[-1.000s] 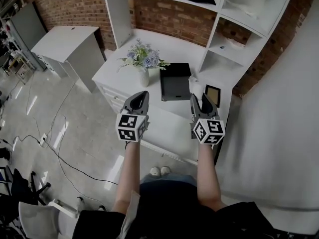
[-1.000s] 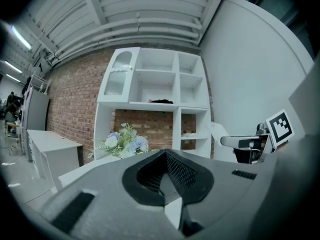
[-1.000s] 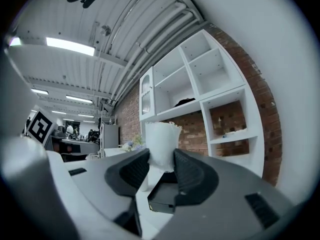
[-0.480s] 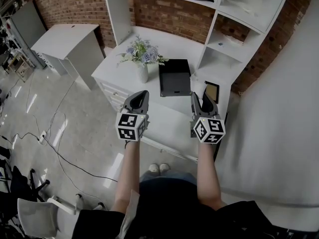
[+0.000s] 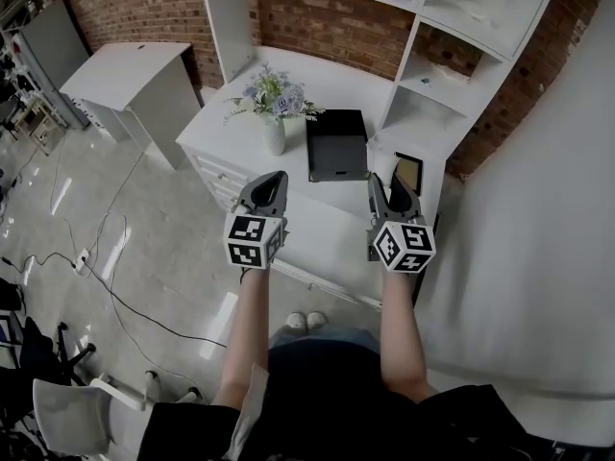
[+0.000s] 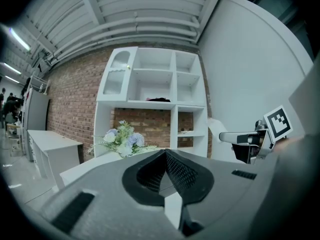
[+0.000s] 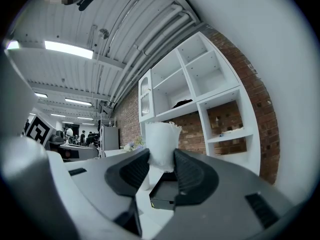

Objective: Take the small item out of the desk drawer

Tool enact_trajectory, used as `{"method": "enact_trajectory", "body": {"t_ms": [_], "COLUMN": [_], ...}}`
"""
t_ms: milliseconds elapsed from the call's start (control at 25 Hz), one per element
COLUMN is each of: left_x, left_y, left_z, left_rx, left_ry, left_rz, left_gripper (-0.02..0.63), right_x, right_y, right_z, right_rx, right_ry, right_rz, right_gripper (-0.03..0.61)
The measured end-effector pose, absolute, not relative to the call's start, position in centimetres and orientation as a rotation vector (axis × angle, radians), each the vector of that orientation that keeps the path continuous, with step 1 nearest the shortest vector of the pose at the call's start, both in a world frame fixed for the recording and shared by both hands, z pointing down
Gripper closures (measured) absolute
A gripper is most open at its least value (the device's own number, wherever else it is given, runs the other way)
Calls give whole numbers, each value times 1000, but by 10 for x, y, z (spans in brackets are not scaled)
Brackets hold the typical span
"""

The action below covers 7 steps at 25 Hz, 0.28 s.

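A small white item (image 7: pixel 162 140) with a ragged top edge sits pinched between the pads of my right gripper (image 7: pixel 161 159), which is shut on it. In the head view that gripper (image 5: pixel 393 190) hovers over the right part of the white desk (image 5: pixel 317 238); the item is too small to make out there. My left gripper (image 5: pixel 270 182) hangs over the desk's left part, near the drawer fronts (image 5: pixel 223 178). Its jaws (image 6: pixel 165 153) are shut tip to tip with nothing between them. No open drawer shows.
A black flat box (image 5: pixel 336 145) lies on the desk ahead of both grippers. A vase of flowers (image 5: pixel 274 113) stands left of it, a small picture frame (image 5: pixel 408 173) to its right. White shelving (image 5: pixel 437 84) rises behind; another white desk (image 5: pixel 130 75) stands far left. Cables cross the floor (image 5: pixel 115 257).
Both grippers stay almost where they were; the head view has shifted a little, so the desk sits slightly higher in the picture. The right gripper still holds the white item.
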State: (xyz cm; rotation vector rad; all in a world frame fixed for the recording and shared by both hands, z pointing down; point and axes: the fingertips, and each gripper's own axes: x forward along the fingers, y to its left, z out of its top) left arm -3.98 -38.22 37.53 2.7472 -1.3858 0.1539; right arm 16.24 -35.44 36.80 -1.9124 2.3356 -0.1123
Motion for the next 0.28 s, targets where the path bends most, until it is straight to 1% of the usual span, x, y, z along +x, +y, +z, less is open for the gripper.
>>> {"method": "enact_trajectory", "body": {"t_ms": [280], "left_x": [-46], "left_y": [-384], "left_z": [378], "left_rx": [2734], "left_ry": [-1403], "left_rz": [142], "left_gripper": [604], "right_x": [159], "right_y": [-356], "right_z": [371], "right_rx": [-1904], "right_ry": [2348], "right_rz": [-118], "right_gripper": [433]}}
